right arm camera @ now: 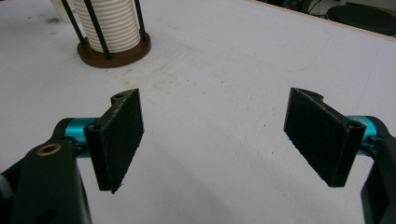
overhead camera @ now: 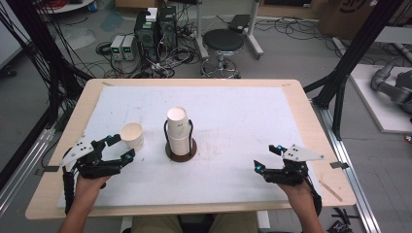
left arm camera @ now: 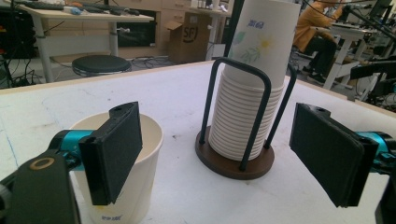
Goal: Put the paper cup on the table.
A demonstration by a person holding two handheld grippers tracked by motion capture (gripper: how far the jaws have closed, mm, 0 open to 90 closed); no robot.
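From above, a single paper cup (overhead camera: 132, 136) stands upright on the white desk (overhead camera: 233, 121), just beside the open left claw (overhead camera: 120, 148), left of the cup stack (overhead camera: 179, 130) in its holder (overhead camera: 181, 151). The right claw (overhead camera: 267, 158) gapes over bare desk.

In the left gripper view, the cup (left arm camera: 126, 186) sits behind the left pad, unclamped.

In the right gripper view, the jaws stand apart, with the holder (right arm camera: 114, 52) well beyond them.

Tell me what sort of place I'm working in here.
Most likely a robotics lab or workshop: computer towers and tangled cables on the floor, a stool, and work desks behind the table.
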